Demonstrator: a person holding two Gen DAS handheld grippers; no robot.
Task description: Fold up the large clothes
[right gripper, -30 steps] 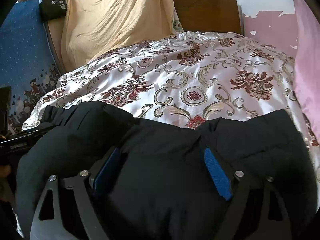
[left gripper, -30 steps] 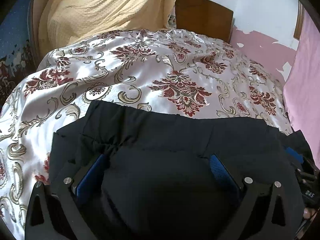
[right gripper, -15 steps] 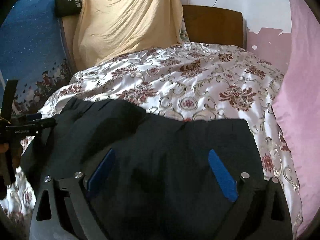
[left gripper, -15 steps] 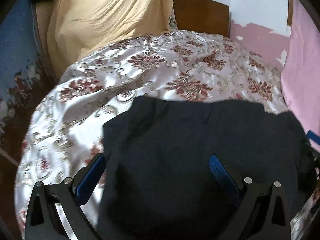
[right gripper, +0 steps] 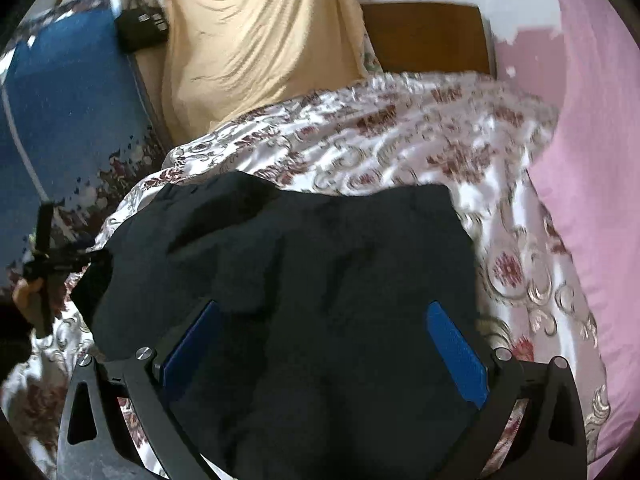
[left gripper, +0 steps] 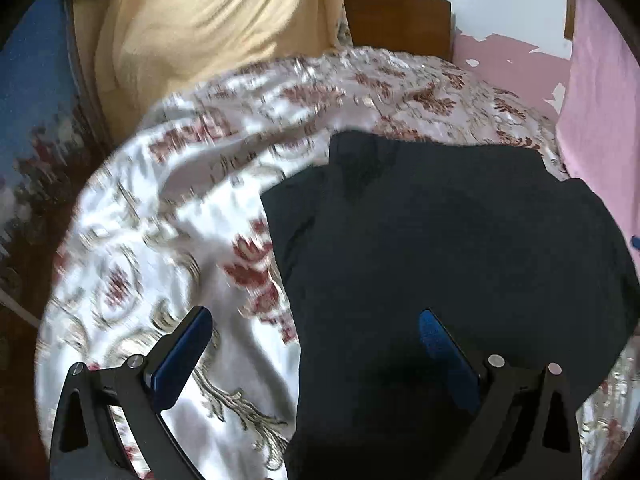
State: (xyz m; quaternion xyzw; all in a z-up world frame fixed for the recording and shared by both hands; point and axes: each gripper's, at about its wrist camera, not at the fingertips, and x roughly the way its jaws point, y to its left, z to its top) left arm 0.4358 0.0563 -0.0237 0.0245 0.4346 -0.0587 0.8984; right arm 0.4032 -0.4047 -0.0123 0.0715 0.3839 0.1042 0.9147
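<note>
**With both tools let go, the dark garment rests folded on the bed**

While the dark garment [left gripper: 440, 248] lies as a compact, roughly square bundle on the floral bedspread [left gripper: 168, 216], both tools hang over its near edge with nothing in them. To my eye the bundle sits toward the near right part of the bed, a placement that makes sense: the satin cover is broad and flat there, and the far half stays free for whatever gets folded after it. A yellow cloth [right gripper: 256, 52] is draped at the far left of the bed, a pink fabric [right gripper: 592, 168] borders the right side, and a wooden headboard [left gripper: 396, 20] shows at the far end.

The left gripper [left gripper: 316, 340] has its jaws spread wide; one blue pad is over the bare bedspread, the other over the garment's left part, and neither presses on cloth. The right gripper [right gripper: 324, 344] is likewise spread, its jaws having just been opening, with the garment beneath and between them but not pinched. Both tools tilt downward toward the bed, angled rather than vertical. In the right wrist view the person's hand [right gripper: 26, 294] grips the other tool's handle at the far left edge.

My guess is that this fold is finished, and the wide jaws suit a release and retreat, not another grab.
</note>
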